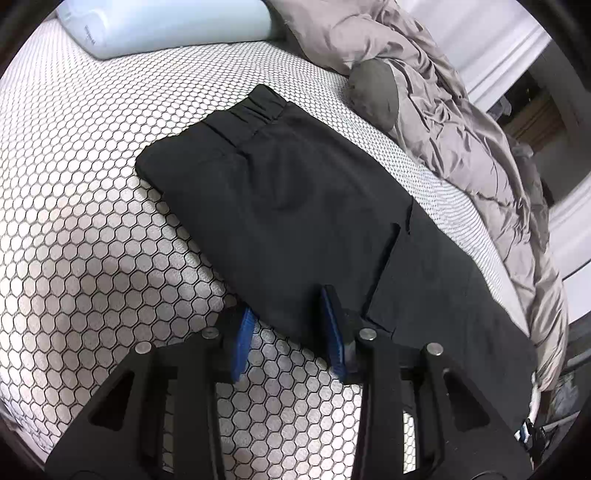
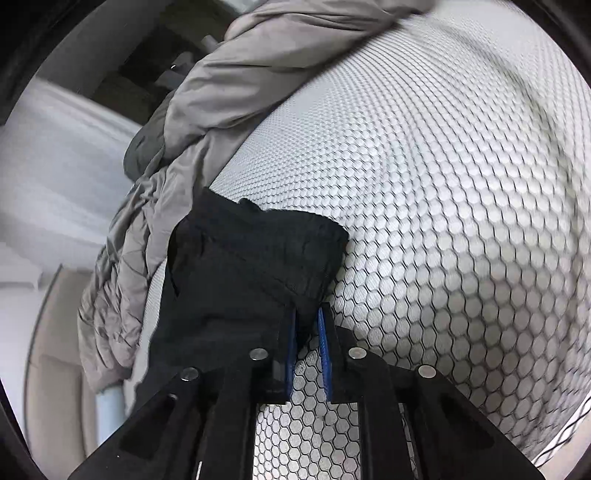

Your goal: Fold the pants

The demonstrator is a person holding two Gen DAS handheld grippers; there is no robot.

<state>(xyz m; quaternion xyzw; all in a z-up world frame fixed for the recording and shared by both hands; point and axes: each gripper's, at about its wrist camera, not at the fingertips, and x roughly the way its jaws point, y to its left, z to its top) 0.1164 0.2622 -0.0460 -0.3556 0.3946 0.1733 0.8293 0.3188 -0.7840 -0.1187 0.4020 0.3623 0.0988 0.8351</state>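
Black pants (image 1: 288,206) lie folded lengthwise on the honeycomb-patterned mattress (image 1: 92,221), elastic waistband at the far end. My left gripper (image 1: 288,317) is open, its blue pads either side of the pants' near edge, holding nothing. In the right wrist view the pants (image 2: 236,280) are bunched and lifted off the mattress (image 2: 443,221). My right gripper (image 2: 306,321) is shut on a fold of the black fabric between its blue pads.
A crumpled grey duvet (image 1: 461,122) lies along the bed's far side and shows in the right wrist view (image 2: 192,122). A pale blue pillow (image 1: 166,26) sits at the head. White wall and floor lie beyond the bed edge.
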